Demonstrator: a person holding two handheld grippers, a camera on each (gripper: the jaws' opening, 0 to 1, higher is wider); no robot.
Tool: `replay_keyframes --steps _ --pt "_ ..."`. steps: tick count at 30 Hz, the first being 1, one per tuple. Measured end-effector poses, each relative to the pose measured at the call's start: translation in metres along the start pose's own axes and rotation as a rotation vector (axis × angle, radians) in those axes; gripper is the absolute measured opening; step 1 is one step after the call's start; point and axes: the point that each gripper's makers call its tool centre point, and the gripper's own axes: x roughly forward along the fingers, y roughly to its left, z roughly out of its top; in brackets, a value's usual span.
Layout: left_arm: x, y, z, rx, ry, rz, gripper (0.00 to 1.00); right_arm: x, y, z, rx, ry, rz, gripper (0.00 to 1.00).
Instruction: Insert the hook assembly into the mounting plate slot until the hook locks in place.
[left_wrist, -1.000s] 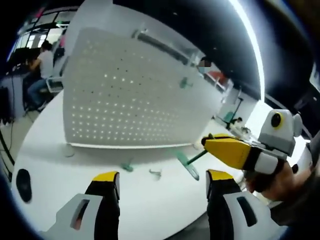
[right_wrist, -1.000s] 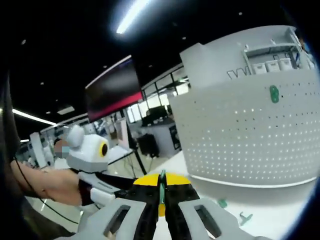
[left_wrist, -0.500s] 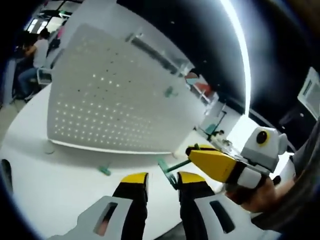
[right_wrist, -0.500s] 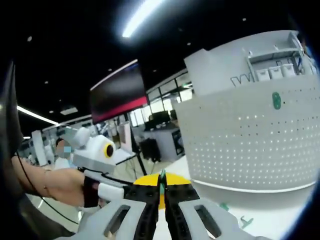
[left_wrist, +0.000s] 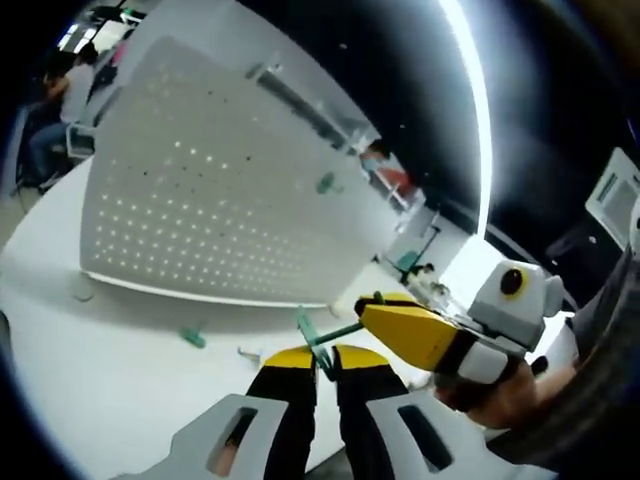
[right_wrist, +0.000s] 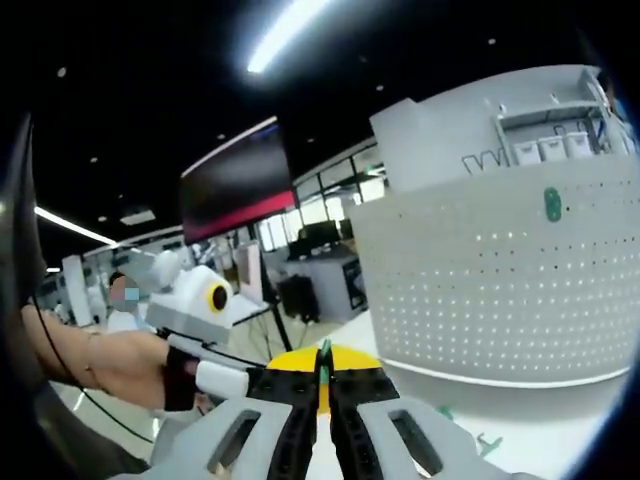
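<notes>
**Q:** What sits closest to you?

**A:** In the left gripper view, my left gripper (left_wrist: 318, 362) has its jaws nearly together around the end of a green hook (left_wrist: 312, 334); I judge it is pinching the piece, though the contact is hard to see. Just beyond, my right gripper (left_wrist: 385, 318) comes in from the right, clenched on the same hook's stem. In the right gripper view, that right gripper (right_wrist: 322, 378) grips a thin green sliver between closed jaws.

**Q:** Which step is this?

**A:** I judge it a two-handed regrip above the white table (left_wrist: 120, 360), before insertion. Next, the hook must travel to the upright perforated mounting plate (left_wrist: 210, 220), well apart, and line up with a slot.

**Q:** Anything farther? Any writing?

**A:** Spare green pieces (left_wrist: 192, 339) lie on the table; another green hook (left_wrist: 326, 183) hangs on the plate. No legible writing.
</notes>
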Motion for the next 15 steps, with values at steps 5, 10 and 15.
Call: replay_keyframes --steps 5,10,15 --pt "0.000 0.001 -0.001 -0.006 0.003 -0.004 0.04 -0.001 0.002 -0.002 -0.011 0.010 0.002 0.00" --pt "0.000 0.004 0.008 -0.005 -0.030 0.028 0.02 -0.004 0.003 0.000 -0.016 0.009 -0.011 0.00" --pt "0.002 0.005 0.011 0.019 -0.029 0.047 0.01 -0.005 -0.001 0.000 -0.010 0.017 -0.019 0.01"
